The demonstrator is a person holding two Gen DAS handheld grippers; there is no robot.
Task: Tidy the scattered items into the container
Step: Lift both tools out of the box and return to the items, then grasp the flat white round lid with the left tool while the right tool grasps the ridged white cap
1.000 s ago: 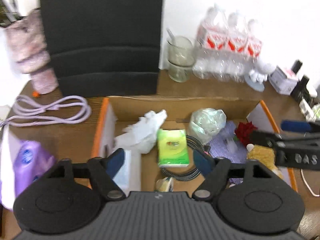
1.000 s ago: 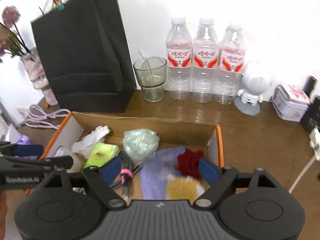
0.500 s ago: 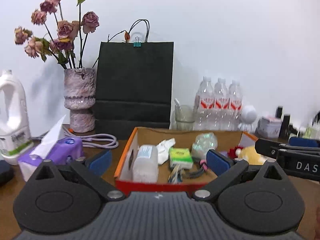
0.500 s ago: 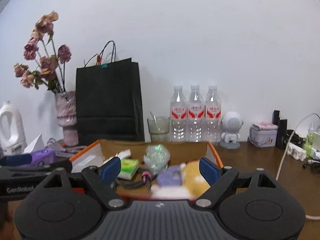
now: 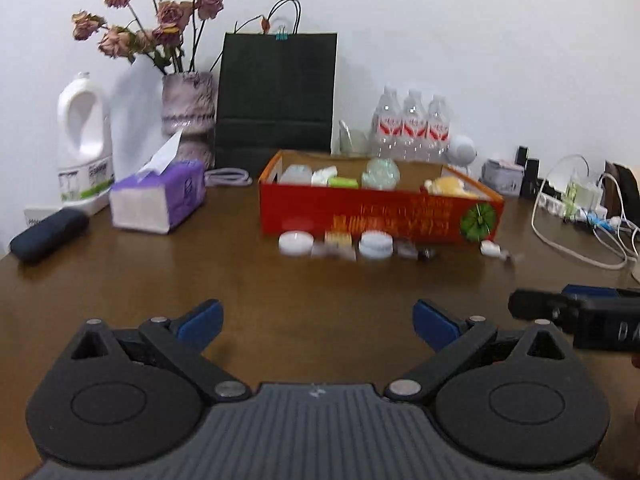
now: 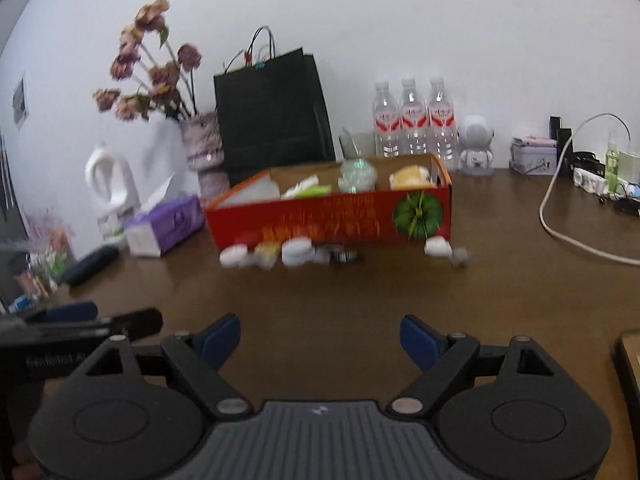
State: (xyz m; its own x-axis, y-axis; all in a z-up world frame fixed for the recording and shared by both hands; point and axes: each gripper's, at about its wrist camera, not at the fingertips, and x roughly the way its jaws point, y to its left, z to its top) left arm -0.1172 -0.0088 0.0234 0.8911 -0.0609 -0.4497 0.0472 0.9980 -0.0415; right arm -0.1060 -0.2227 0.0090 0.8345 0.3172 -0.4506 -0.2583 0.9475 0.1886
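Left wrist view: long red cardboard box (image 5: 376, 216) lying crosswise on brown wooden table (image 5: 160, 280).
Small white jars (image 5: 295, 242) lined along its front; left gripper (image 5: 316, 320) and right gripper (image 6: 320, 338) both spread, grasping nothing.

wall (image 5: 460, 32): plain white, nothing hung where the left view looks
table (image 5: 320, 284): dark brown wood, a bit glossy, runs right up to the wall
light: soft and even, the vase (image 5: 187, 108) throws a faint shadow on the wall behind it
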